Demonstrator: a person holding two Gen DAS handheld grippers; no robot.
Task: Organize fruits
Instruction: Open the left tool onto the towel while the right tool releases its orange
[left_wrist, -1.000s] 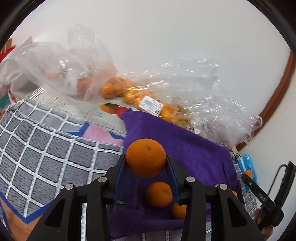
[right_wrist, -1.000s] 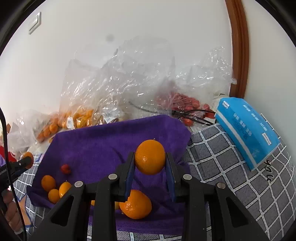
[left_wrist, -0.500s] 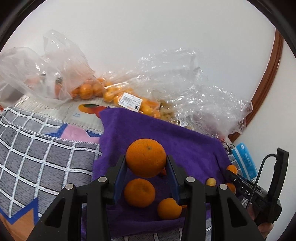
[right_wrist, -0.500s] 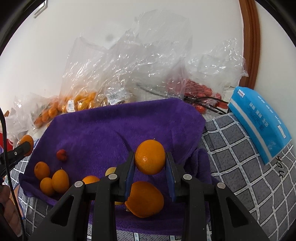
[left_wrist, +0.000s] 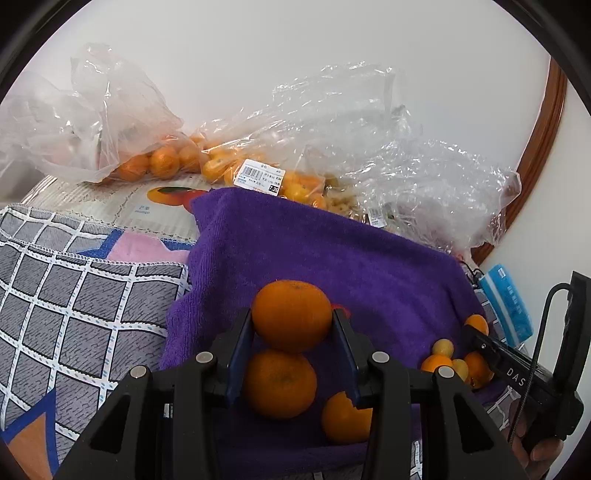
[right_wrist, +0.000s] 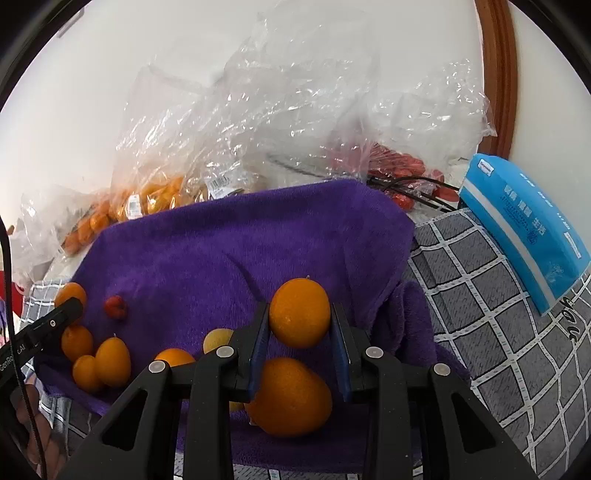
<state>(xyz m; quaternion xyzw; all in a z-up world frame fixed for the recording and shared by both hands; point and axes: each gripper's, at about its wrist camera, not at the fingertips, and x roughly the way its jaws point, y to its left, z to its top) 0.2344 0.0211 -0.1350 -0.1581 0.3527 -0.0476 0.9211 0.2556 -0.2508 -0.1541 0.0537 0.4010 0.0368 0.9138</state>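
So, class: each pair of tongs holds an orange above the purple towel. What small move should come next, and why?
Probably lower both a little further, then open. The left tongs grip an orange just over the oranges lying on the purple towel; the right tongs grip another orange above the larger fruit. Both hang close over the group they seem to match.

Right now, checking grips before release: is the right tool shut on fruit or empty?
Shut on fruit: the right tool has an orange pinched between both pads, above the purple towel.
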